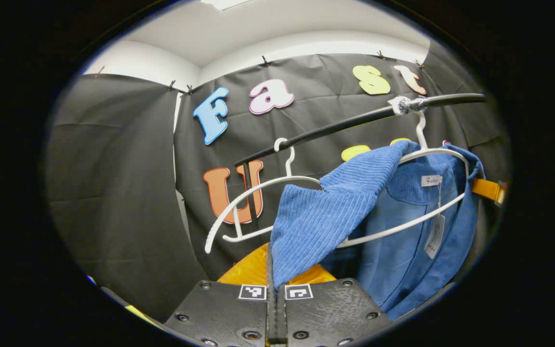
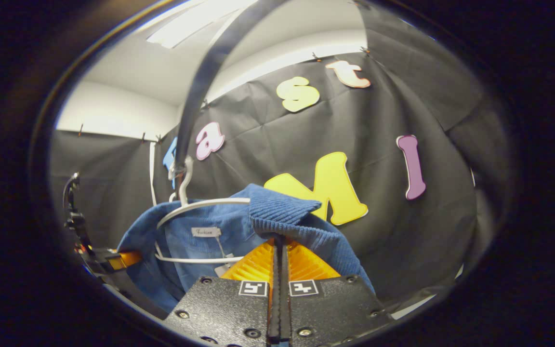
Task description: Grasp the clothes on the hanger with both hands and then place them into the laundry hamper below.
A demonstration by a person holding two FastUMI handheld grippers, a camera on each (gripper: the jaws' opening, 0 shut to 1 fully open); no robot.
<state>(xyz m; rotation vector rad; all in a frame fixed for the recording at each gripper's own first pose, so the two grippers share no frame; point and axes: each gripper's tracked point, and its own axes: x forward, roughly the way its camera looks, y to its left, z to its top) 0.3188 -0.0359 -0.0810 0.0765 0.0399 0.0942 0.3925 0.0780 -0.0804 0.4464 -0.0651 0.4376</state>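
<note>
Left gripper view: we see a blue ribbed sweater [image 1: 325, 217] hanging on a white hanger [image 1: 417, 221], with a small label at the neck and a paper tag dangling below it. One sleeve or shoulder is pulled off the hanger toward us, and its end sits between the closed fingers of the left tool [image 1: 276, 284], which pinch the fabric. A second white hanger [image 1: 253, 193] hangs bare beside it. Both hooks ride on a black rail [image 1: 345, 123].

Right gripper view: we see the same sweater [image 2: 219, 241] on its hanger [image 2: 200, 205]; a ribbed fold drapes over the tips of the right tool [image 2: 278, 250], whose fingers meet on the cloth. The left tool appears at the far left edge, touching the sweater.

Room: black cloth [image 1: 113, 183] lines the walls beneath a white ceiling [image 2: 128, 72] with a bright light panel.
</note>
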